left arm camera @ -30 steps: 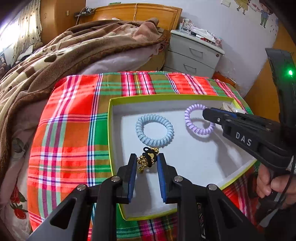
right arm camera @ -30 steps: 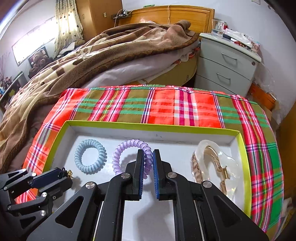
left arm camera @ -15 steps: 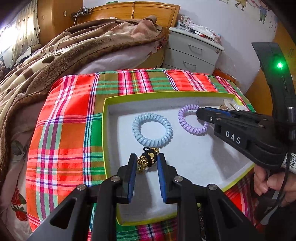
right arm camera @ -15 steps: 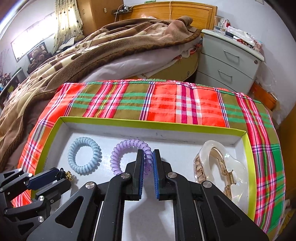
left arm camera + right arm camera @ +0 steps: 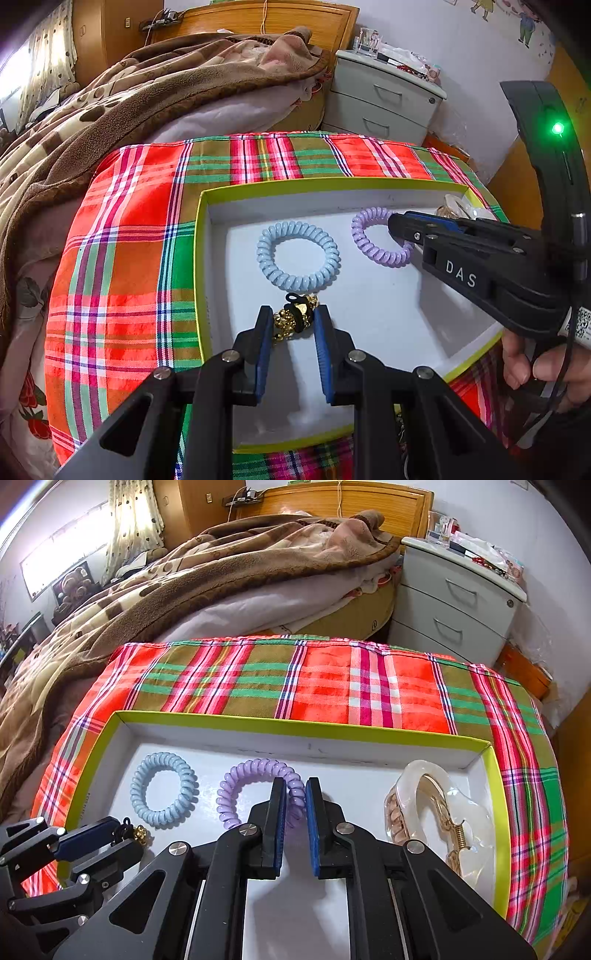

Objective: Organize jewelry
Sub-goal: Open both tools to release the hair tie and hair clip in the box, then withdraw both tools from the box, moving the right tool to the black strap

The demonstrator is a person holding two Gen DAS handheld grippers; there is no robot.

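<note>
A white tray with a yellow-green rim (image 5: 199, 258) (image 5: 295, 727) lies on a plaid cloth. In it are a pale blue coil hair tie (image 5: 295, 284) (image 5: 162, 819), a purple coil hair tie (image 5: 376, 256) (image 5: 236, 775) and a clear claw clip (image 5: 476, 812) (image 5: 461, 206) at the right end. My left gripper (image 5: 292, 325) (image 5: 125, 834) is shut on a gold-beaded black hair tie (image 5: 291, 317) (image 5: 140, 832) low over the tray's left part. My right gripper (image 5: 295, 786) (image 5: 397, 225) straddles the purple coil's right side. Its jaws are opening, and the coil still fills the gap between the pads.
The red and green plaid cloth (image 5: 332, 679) covers the surface around the tray. A bed with a brown blanket (image 5: 221, 572) lies behind, and a grey nightstand (image 5: 454, 602) stands at the back right. A person's hand (image 5: 535, 365) grips the right gripper's handle.
The right gripper's jaws have parted slightly around the purple coil. The left gripper keeps the same hold on the gold-beaded tie, and both hands stay in place.
</note>
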